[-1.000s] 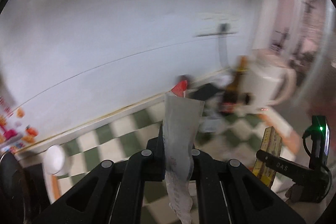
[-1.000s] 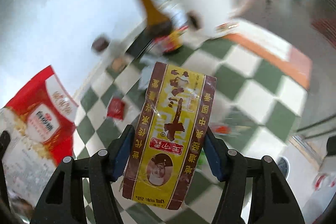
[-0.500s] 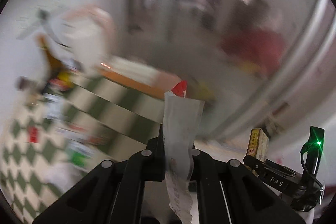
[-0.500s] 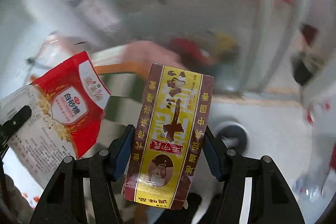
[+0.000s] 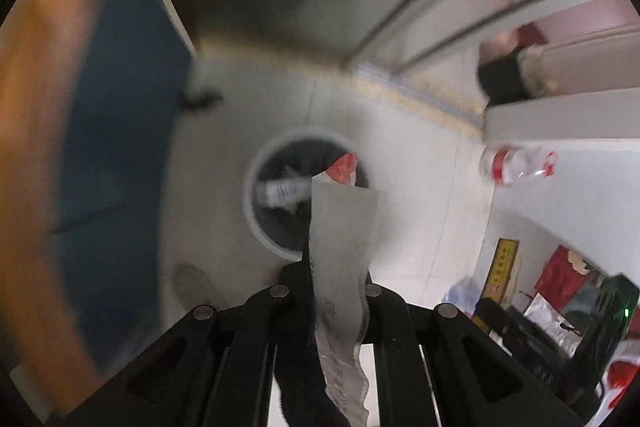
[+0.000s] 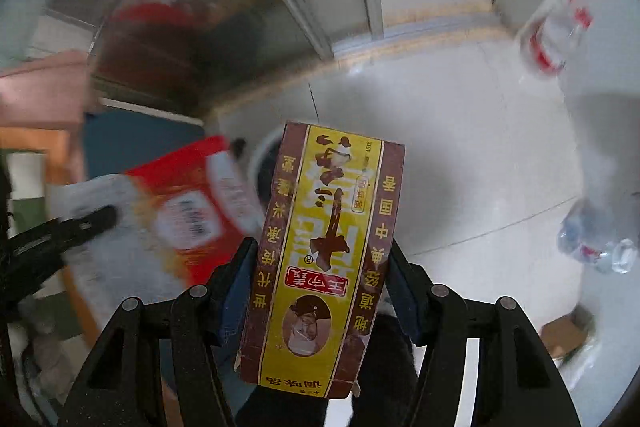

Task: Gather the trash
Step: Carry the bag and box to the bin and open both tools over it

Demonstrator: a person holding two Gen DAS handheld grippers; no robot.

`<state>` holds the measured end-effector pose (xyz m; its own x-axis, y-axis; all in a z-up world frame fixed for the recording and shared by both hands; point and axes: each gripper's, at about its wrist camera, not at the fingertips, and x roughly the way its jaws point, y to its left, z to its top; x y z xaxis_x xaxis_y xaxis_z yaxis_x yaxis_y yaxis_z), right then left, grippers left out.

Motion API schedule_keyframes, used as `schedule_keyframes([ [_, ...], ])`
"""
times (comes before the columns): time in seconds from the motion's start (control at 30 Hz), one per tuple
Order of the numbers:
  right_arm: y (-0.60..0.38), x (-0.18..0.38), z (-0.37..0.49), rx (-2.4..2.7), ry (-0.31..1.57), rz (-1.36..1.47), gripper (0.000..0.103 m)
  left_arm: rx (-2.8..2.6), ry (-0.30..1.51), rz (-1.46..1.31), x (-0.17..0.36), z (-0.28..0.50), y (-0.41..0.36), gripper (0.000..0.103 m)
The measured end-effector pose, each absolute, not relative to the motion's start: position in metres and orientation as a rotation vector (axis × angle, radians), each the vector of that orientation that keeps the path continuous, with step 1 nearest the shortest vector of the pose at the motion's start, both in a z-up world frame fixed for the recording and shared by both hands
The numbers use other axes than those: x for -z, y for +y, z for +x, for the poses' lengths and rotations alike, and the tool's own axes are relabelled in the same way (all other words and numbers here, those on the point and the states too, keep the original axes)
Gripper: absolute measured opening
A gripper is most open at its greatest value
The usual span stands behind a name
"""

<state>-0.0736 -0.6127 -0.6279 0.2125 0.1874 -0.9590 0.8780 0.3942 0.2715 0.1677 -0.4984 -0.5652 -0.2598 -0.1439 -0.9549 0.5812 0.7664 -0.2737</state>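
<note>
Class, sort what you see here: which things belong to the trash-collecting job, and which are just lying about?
Part of the job:
- left tongs gripping a sugar bag
- right tongs gripping a seasoning box
- trash bin

Lying about:
- plastic bottles
- cardboard piece

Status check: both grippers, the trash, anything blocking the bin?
Left gripper shut on red-and-white plastic packet. Right gripper shut on yellow-and-brown cardboard box. Round white-rimmed trash bin below, opening unobstructed.

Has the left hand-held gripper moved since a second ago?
Yes. The left hand-held gripper, shut on the empty bag, swung away from the checkered table and wall; it now looks down at the floor trash bin.
</note>
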Motion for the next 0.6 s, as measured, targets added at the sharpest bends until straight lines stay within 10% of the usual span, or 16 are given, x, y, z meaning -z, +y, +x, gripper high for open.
schedule_keyframes([
  [0.2,-0.634,0.759,-0.055,0.562,1.335,1.148,0.063,0.641,1.846,0.403,0.720,0.156,-0.534,0.004],
  [0.43,-0.635,0.849,-0.017,0.464,1.395,1.142,0.063,0.666,1.872,0.464,0.773,0.161,-0.541,0.012],
  [0.5,-0.634,0.861,-0.011,0.446,1.411,1.138,0.064,0.686,1.840,0.485,0.769,0.162,-0.539,0.039],
  [0.57,-0.628,0.869,-0.006,0.435,1.436,1.114,0.070,0.702,1.809,0.472,0.763,0.166,-0.533,0.100],
  [0.6,-0.628,0.870,-0.005,0.440,1.437,1.110,0.085,0.708,1.801,0.464,0.765,0.168,-0.529,0.101],
])
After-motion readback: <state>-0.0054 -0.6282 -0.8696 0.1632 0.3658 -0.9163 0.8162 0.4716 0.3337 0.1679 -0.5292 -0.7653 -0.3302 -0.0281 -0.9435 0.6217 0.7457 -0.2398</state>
